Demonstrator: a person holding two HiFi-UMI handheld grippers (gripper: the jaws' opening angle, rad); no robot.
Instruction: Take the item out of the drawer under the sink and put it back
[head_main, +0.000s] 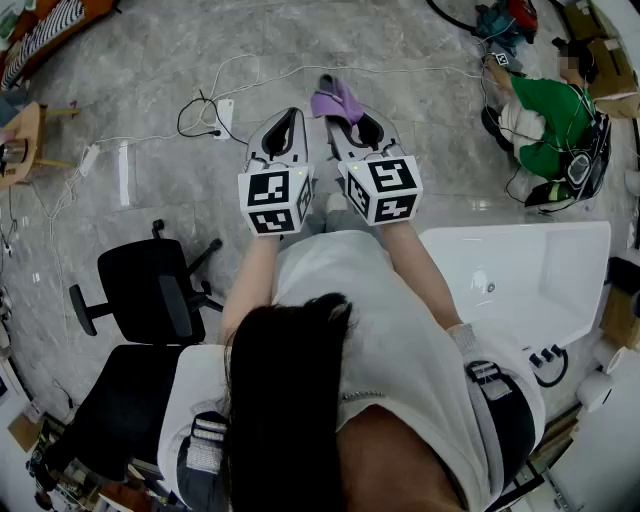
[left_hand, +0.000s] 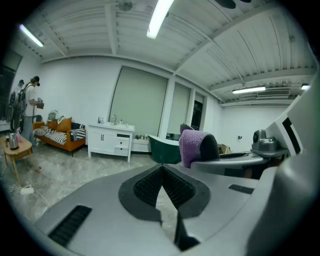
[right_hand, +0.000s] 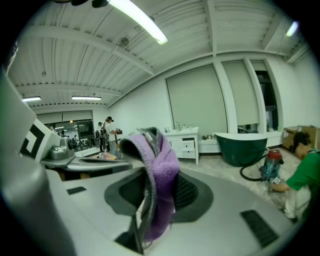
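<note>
Jaws of right gripper (right_hand: 152, 192) on purple fleece (right_hand: 161, 165), marble floor (head_main: 400, 60) below

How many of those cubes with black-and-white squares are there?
2. The left cube rides on the left gripper, the right cube on the right gripper, side by side in the head view. None seems hidden.

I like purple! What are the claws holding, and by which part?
The right claw pinches a purple cloth by its lower part; the left claw holds nothing.
</note>
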